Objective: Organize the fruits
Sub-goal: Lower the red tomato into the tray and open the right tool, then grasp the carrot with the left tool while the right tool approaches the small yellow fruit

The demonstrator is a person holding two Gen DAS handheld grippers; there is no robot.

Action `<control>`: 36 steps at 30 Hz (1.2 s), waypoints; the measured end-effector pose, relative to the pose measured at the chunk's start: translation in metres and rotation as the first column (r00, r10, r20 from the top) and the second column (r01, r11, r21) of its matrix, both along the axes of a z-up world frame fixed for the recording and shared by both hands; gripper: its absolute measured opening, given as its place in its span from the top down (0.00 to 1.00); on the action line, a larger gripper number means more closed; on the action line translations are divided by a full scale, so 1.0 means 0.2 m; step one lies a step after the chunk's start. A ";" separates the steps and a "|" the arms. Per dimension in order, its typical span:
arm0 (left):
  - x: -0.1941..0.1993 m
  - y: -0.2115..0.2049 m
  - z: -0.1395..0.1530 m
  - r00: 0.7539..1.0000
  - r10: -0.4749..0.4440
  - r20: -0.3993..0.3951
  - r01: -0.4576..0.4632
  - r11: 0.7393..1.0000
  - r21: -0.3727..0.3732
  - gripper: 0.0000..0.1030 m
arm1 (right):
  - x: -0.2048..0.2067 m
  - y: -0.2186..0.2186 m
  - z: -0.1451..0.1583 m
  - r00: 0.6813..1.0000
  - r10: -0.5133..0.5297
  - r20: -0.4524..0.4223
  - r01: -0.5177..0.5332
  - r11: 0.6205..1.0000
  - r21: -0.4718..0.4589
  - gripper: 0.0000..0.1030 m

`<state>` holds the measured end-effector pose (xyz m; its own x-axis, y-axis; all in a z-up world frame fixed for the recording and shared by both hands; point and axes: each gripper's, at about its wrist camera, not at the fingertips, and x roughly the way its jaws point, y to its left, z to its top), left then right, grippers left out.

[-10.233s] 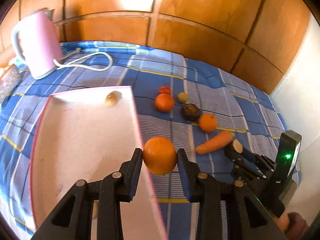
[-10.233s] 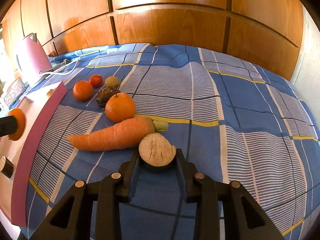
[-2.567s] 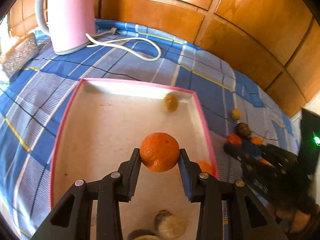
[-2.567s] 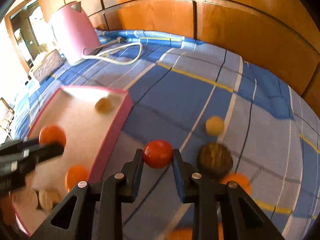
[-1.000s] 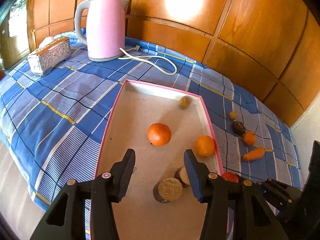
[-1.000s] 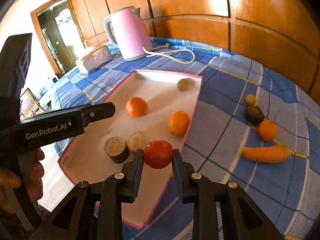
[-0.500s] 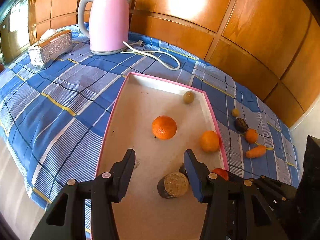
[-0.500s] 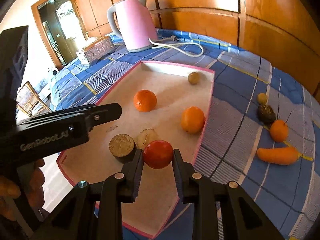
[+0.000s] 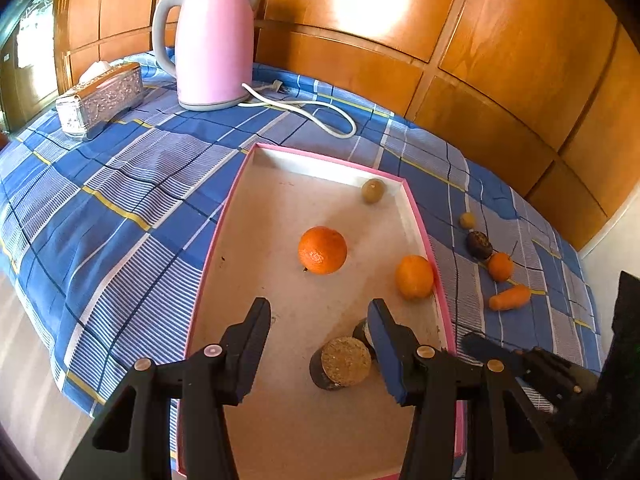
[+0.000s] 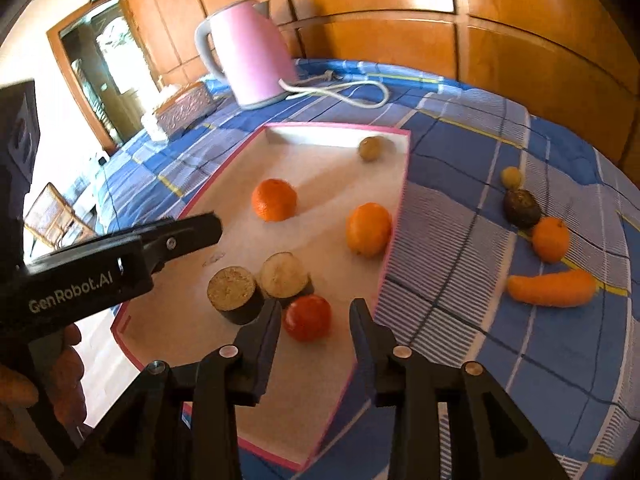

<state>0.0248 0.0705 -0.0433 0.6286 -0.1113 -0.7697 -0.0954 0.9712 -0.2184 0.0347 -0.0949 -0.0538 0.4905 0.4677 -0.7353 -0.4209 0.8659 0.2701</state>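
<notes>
A pink-rimmed tray (image 9: 416, 216) holds two oranges (image 9: 322, 250) (image 9: 414, 277), two cut round pieces (image 10: 235, 294) (image 10: 285, 274) and a small yellowish fruit (image 9: 373, 191). My right gripper (image 10: 316, 303) hangs over the tray's near right corner. Its jaws are opening around a red tomato (image 10: 307, 317), with a gap at the right pad. My left gripper (image 9: 318, 308) stands open over the tray's near end with nothing between its fingers. On the cloth to the right lie a carrot (image 10: 552, 289), an orange (image 10: 550, 239), a dark fruit (image 10: 522, 204) and a small yellow fruit (image 10: 512, 177).
A pink kettle (image 9: 216, 44) with a white cord (image 9: 312, 116) stands behind the tray, and a silver tissue box (image 9: 100, 98) sits to its left. Wooden panels close off the back. The blue checked cloth falls off the table edge at the left.
The right gripper's jaws have spread away from the red tomato, which now sits lower between them, over the tray floor. The left gripper has stayed put.
</notes>
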 end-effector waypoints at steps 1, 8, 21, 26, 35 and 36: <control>0.00 -0.01 0.00 1.000 -0.002 -0.003 0.002 1.000 0.001 0.50 | 0.01 -0.03 0.00 1.000 -0.016 -0.003 0.016 1.000 0.007 0.65; 0.01 -0.05 -0.01 0.999 -0.030 -0.019 0.030 0.999 0.015 0.49 | 0.03 -0.31 0.00 0.977 -0.215 -0.006 0.215 0.976 0.025 0.65; 0.06 -0.29 -0.01 0.979 -0.197 -0.044 0.198 0.980 0.017 0.50 | 0.04 -0.77 -0.12 0.879 -0.473 -0.059 0.473 0.881 -0.003 0.65; 0.08 -0.48 0.03 0.933 -0.359 -0.014 0.360 0.932 0.051 0.50 | 0.02 -0.81 -0.14 0.874 -0.482 -0.054 0.483 0.876 -0.006 0.65; 0.23 -0.81 0.00 0.832 -0.553 -0.047 0.556 0.828 0.073 0.71 | 0.01 -0.93 -0.16 0.844 -0.534 -0.058 0.534 0.845 -0.008 0.65; 0.25 -0.84 0.00 0.820 -0.570 -0.053 0.572 0.817 0.070 0.71 | 0.01 -0.95 -0.16 0.842 -0.537 -0.055 0.538 0.843 -0.007 0.65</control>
